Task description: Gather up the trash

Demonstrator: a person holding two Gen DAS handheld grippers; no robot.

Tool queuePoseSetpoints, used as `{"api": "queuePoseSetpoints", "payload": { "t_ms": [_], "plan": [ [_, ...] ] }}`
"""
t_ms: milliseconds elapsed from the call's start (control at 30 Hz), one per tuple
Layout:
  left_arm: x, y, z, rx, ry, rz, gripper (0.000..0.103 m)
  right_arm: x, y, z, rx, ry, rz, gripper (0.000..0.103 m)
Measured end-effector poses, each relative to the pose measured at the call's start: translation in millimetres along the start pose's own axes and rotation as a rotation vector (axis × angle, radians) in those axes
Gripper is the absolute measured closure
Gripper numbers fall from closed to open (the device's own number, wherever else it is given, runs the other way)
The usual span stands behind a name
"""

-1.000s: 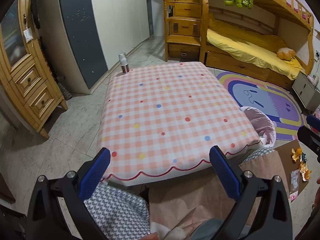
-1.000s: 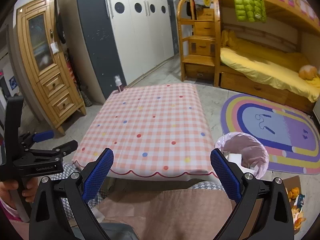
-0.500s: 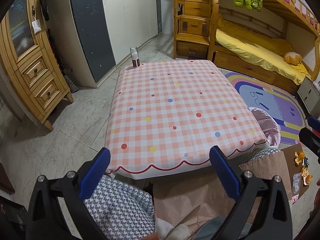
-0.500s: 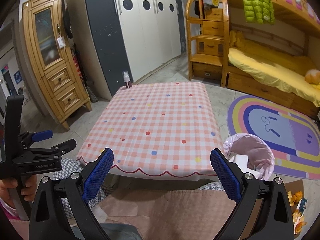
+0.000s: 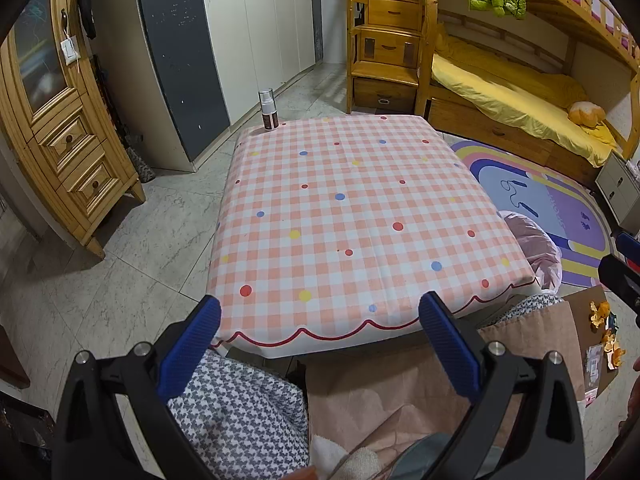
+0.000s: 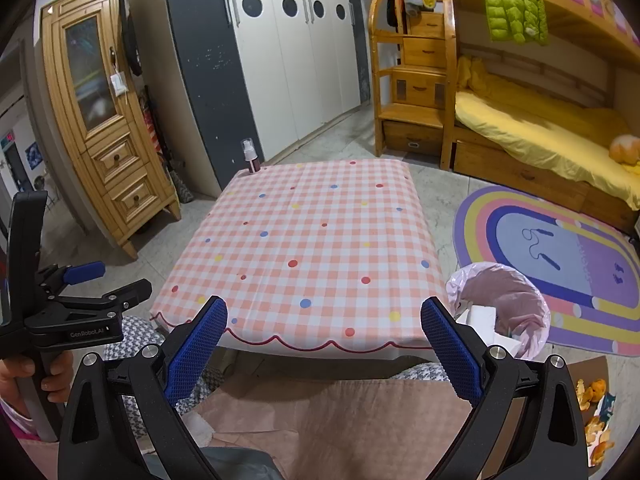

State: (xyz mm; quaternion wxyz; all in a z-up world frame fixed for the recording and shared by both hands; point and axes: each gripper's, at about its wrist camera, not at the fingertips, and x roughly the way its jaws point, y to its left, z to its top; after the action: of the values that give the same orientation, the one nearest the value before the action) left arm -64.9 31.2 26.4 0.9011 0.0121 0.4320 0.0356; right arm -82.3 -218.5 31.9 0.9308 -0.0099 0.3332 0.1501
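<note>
Left blue-padded gripper (image 5: 318,334): hovering spread, empty, over checked tablecloth (image 5: 356,216). Right blue-padded gripper (image 6: 323,336): likewise gaping, empty. Orange peel scraps (image 6: 592,396) lying on cardboard, low right, nearest right gripper, beside pink-lined bin (image 6: 504,300).

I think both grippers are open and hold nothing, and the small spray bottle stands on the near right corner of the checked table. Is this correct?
Not quite. The spray bottle stands on the far left corner of the checked table, as the right wrist view shows. The rest holds: the left gripper and the right gripper are open and hold nothing.
</note>
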Motion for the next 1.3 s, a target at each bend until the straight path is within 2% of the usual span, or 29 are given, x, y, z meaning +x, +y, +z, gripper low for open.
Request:
{"api": "queuePoseSetpoints", "payload": {
  "t_ms": [1300],
  "plan": [
    [1.2,-2.0,1.3,0.002,0.005,-0.005,0.007,4.2,-5.8,-4.2,0.01,0.004,-0.003,0.007]
  ]
}}
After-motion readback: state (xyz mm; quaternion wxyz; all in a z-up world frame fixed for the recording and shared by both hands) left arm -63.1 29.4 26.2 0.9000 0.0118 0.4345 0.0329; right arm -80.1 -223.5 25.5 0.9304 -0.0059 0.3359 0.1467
